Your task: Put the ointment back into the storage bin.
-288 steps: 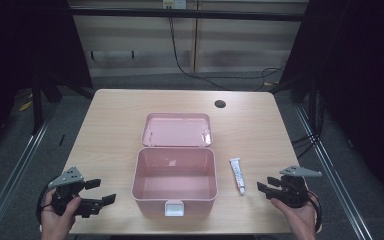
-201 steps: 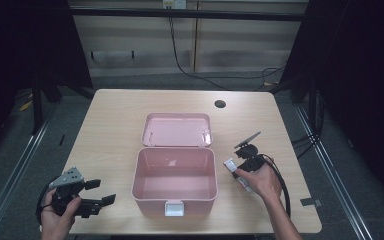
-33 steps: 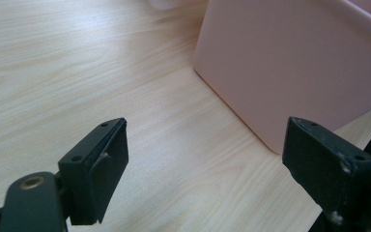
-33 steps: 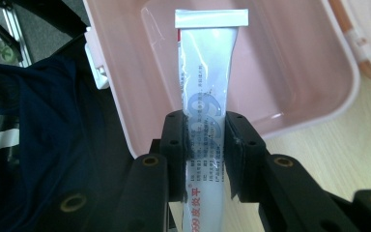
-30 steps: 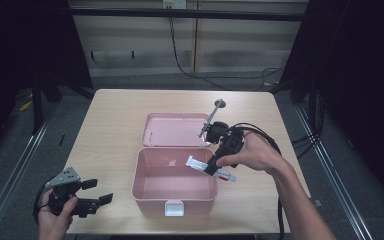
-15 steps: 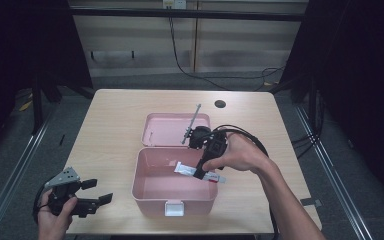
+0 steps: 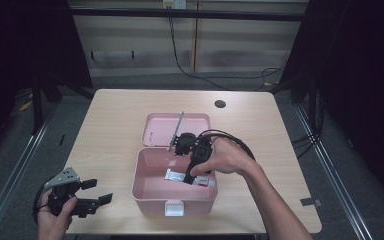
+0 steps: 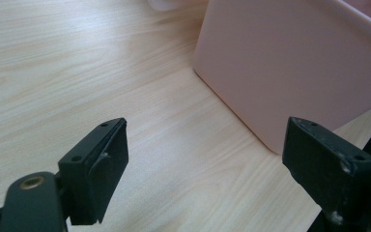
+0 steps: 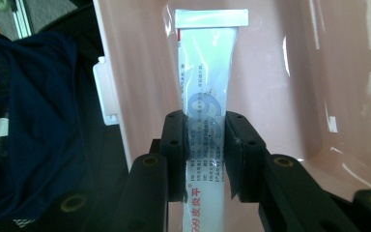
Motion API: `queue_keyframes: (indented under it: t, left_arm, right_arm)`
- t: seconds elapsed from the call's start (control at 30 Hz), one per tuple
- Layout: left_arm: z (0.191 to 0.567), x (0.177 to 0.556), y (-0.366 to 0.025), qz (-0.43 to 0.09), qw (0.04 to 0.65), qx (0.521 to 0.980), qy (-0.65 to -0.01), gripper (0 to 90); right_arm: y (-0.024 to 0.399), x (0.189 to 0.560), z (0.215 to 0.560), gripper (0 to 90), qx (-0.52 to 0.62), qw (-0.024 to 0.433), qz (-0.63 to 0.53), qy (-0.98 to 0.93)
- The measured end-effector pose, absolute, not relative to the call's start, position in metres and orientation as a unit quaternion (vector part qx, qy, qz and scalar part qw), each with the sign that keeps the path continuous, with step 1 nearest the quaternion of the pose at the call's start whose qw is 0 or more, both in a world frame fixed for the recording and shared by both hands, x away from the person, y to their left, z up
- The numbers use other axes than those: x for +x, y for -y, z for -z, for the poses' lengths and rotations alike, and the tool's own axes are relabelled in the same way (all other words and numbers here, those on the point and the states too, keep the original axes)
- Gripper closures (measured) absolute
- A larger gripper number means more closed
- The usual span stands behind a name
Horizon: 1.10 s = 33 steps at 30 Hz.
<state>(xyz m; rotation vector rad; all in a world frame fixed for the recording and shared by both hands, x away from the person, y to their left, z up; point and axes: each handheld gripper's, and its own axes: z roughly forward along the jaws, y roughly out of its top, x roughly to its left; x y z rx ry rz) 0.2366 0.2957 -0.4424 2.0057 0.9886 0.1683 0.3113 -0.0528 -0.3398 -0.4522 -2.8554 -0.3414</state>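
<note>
An open pink box [image 7: 141,192] stands mid-table, its lid [image 7: 155,127] laid back behind it. My right gripper [image 7: 189,176] reaches down into the box, shut on a white tube [image 7: 174,175] that lies level just above the box floor. In the right gripper view both pads clamp the tube [image 9: 207,72] across its middle, with my right gripper [image 9: 206,140] over the pink box [image 9: 280,72] floor. At the table's front left, my left gripper [image 7: 99,194] rests open. In the left gripper view, my left gripper [image 8: 205,159] holds nothing and faces the pink box [image 8: 294,72] wall.
A white latch [image 7: 174,207] sits on the box's front wall. A dark round hole [image 7: 220,104] marks the table's far right. The black cable [image 7: 230,137] loops over the right hand. A dark sleeve [image 9: 34,121] lies beyond the box rim.
The right gripper took the tube from the table right of the box, carried it left over the box and lowered it inside. The left gripper has stayed put.
</note>
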Motion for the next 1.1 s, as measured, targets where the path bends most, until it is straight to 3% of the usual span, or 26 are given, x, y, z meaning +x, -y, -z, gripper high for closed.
queue_keyframes:
  t: [1.1]
  left_arm:
    - [0.443,0.237,-0.295,-0.067,0.433,0.807,-0.396,16.5]
  right_arm:
    - [0.015,0.313,0.400,72.1,-0.116,0.168,0.090,0.975]
